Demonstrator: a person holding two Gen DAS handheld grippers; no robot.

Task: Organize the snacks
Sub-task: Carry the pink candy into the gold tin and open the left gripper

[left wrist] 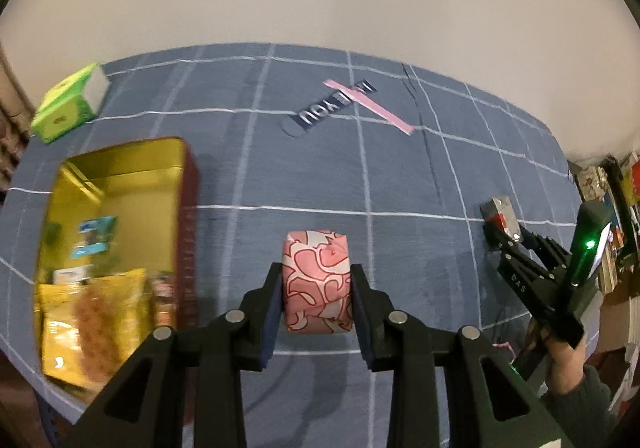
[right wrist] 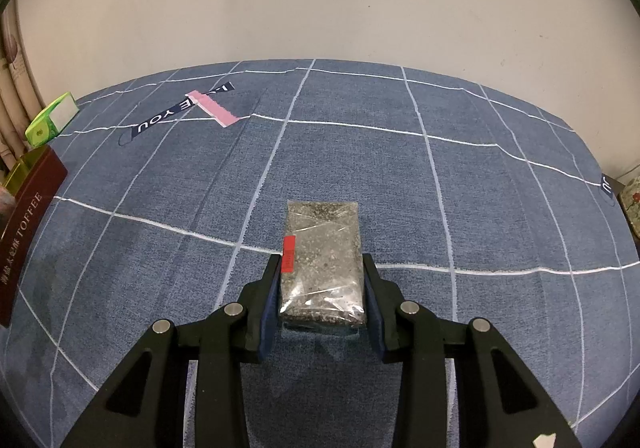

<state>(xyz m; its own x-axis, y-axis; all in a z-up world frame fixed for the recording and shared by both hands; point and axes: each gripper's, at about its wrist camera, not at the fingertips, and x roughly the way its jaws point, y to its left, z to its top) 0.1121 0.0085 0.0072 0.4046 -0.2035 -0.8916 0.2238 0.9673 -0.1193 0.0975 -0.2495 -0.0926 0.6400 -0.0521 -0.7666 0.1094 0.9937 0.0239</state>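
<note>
left wrist view: the left gripper (left wrist: 317,290) is clamped on a pink patterned snack (left wrist: 316,280), held above the blue cloth (left wrist: 400,176) – right of the gold tin (left wrist: 120,168).
right wrist view: the right gripper (right wrist: 320,288) pinches a clear-wrapped dark bar (right wrist: 323,264) over the cloth.

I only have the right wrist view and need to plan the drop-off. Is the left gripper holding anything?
Observer: Yes, the left gripper is shut on a pink patterned packet.
Operator: I see just a red side of the tin. Is it open?
Observer: Open; the tin shows a gold inside with snack packets already in it.
Operator: Is my right gripper visible from there?
Observer: Yes, the right gripper grips the clear-wrapped grey block low over the cloth.
</note>
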